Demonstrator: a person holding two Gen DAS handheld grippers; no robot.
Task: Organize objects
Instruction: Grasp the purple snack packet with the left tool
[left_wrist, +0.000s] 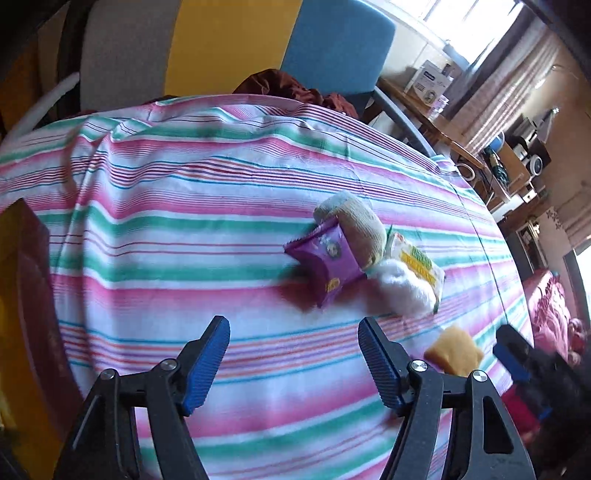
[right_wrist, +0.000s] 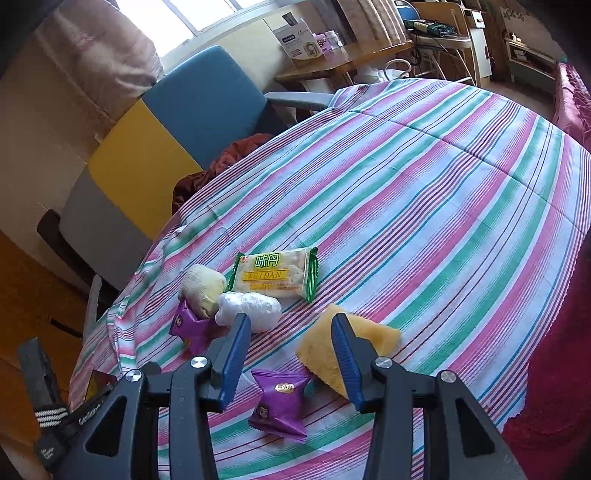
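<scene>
While my left gripper (left_wrist: 293, 360) hangs spread over bare striped cloth (left_wrist: 184, 229), I note my right gripper (right_wrist: 291, 360) parted above a purple packet (right_wrist: 282, 406), not touching; sponge (right_wrist: 373, 338), biscuit pack (right_wrist: 275, 275) and another purple packet (left_wrist: 327, 260) lie near

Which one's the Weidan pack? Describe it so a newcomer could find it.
Start at the striped tablecloth and find the small cluster of items near the right tongs. The Weidan pack lies flat at the far edge of that cluster, beside the rolled beige sock and the white bundle. It alone is a clear rectangular wrapper with green crimped ends and a yellow label.
</scene>
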